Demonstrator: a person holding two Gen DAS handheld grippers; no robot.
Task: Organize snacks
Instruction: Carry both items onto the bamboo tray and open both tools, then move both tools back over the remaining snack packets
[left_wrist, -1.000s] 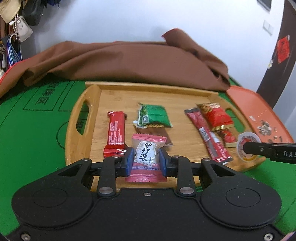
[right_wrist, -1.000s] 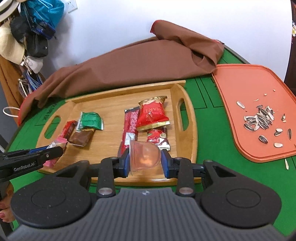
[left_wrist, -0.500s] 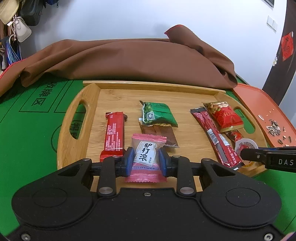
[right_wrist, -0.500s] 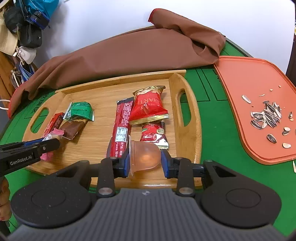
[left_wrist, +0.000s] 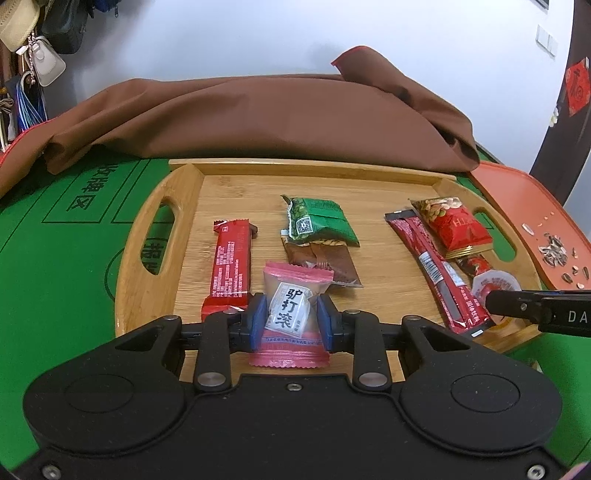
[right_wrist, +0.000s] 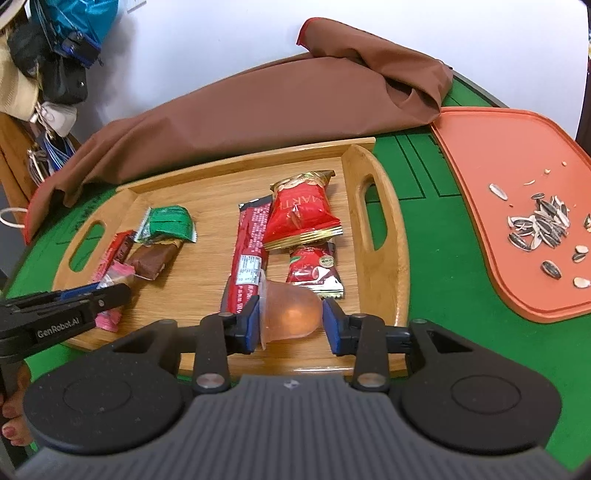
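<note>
My right gripper has just been opening: a moment ago its blue pads pinched the clear, peach-tinted plastic jelly cup, and now the right-hand pad stands clear of the cup with a gap showing, while the left pad looks to be just touching its rim. The cup lies on its side between the jaws, at the near right edge of the oval bamboo tray, just beside the long dark-red stick packet and the small red sachet below the red nut bag. I judge that this cup is now delivered to the tray; what remains for this hand is to back off without nudging it, since a round cup on its side may roll.

My left gripper is narrow and clamps the pink wrapped sweet with a white label across its middle, above the tray's near edge, unchanged from a second ago. It sits just beside the red bar wrapper and in front of the brown wrapper under the green foil packet. I take it this sweet has yet to be set down.

Further out, the brown cloth is bunched behind the tray on the green table mat, and the orange tray of sunflower seeds lies to the right.
</note>
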